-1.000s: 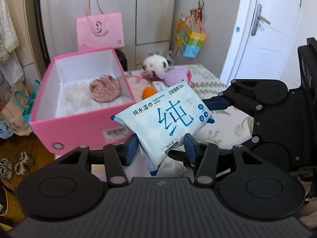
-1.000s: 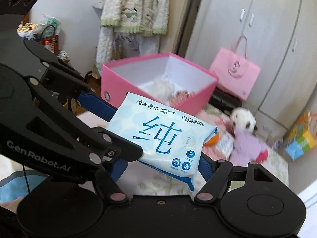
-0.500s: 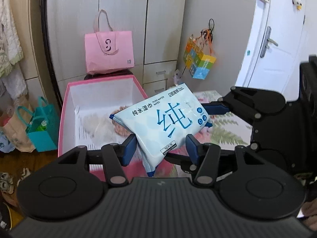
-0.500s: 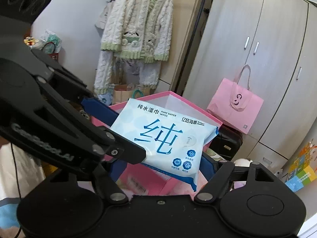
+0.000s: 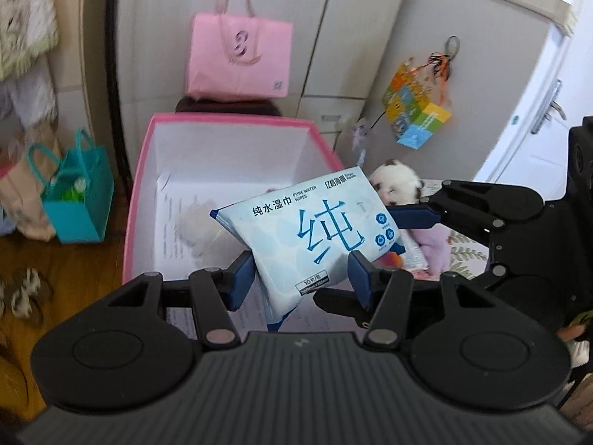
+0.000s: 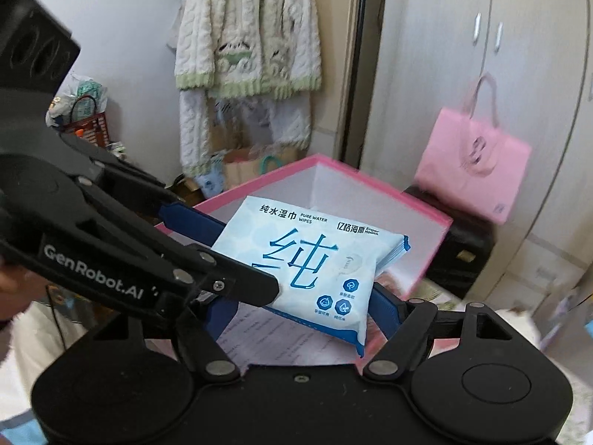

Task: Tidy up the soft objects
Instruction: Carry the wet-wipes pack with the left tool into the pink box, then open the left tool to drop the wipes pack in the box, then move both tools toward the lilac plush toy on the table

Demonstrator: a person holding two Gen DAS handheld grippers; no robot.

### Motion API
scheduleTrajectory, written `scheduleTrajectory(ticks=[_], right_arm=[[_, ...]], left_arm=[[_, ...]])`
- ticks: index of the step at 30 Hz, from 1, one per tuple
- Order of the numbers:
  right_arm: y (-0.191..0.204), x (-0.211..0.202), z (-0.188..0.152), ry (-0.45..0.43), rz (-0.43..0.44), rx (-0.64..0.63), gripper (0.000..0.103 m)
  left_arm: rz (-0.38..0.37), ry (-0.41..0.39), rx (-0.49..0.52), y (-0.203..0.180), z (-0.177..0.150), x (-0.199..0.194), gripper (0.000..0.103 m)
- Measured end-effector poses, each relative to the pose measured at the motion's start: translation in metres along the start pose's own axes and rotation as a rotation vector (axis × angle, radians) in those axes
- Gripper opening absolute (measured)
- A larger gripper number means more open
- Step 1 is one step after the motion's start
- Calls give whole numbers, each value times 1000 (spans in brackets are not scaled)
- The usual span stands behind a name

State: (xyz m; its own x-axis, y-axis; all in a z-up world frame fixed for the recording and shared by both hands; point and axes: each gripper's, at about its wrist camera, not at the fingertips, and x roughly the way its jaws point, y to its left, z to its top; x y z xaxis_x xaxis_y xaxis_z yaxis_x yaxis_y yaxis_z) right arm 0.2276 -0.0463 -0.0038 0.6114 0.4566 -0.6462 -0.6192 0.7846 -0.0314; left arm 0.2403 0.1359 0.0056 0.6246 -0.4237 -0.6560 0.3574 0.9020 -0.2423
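Pinching wipes pack [image 5: 311,230] above pink box [image 5: 237,122]: both tongs [image 5: 300,274] [image 6: 296,296], plush panda [image 5: 396,185] beside.

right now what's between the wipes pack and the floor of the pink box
Nothing: the wet wipes pack hangs over the pink box, with only its bare paper-lined floor below, as the right wrist view shows.

- Wipes pack [image 5: 315,230] above the open box [image 5: 229,126], between both claws.
- Tote bag [image 5: 237,59] behind the box.
- Plush toy [image 5: 396,185] right of the box.
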Motion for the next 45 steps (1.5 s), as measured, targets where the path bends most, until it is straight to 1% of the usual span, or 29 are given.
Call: scheduleTrajectory(ticks=[2,4,7,9,11,14,17,23,27,32,38,40,41,45], right_arm=[[2,12,2,32,15,-11,80],[3,23,4,69,33,-8,80],[3,35,6,95,36,-1,80],[4,40,6,102,6,-20,79],[7,42,4,106,-27,-37,79],[9,36,0,107,-2,-38,79],[10,27,-2,96,4,-43,79],[14,1,-5,61,-5,-57,79],[17,-24,-10,34,-20,-63,79],[12,-60,-19,-2,0,-40,79],[-8,-111,-39,-30,41,10,80],[-16,-124,-50,-25,89,17,80],[-20,-130,-56,-28,96,35,80],[-34,-148,-81,-39,77,65,80]], left_arm=[[1,38,-32,11,-1,8,53],[9,58,-51,19,-1,14,53],[43,44,-88,25,-4,19,53],[90,21,-66,22,-7,18,55],[120,4,-37,19,-8,17,55],[110,8,-28,15,-10,12,55],[119,-2,-4,7,-12,3,55],[117,-49,35,-13,-15,-29,55],[115,-82,71,-31,-20,-52,58],[95,-100,107,-56,-28,-78,60],[66,-116,168,-90,-40,-104,62],[84,-123,193,-103,-45,-110,64],[92,-124,208,-109,-48,-113,64],[83,-110,254,-133,-58,-119,64]])
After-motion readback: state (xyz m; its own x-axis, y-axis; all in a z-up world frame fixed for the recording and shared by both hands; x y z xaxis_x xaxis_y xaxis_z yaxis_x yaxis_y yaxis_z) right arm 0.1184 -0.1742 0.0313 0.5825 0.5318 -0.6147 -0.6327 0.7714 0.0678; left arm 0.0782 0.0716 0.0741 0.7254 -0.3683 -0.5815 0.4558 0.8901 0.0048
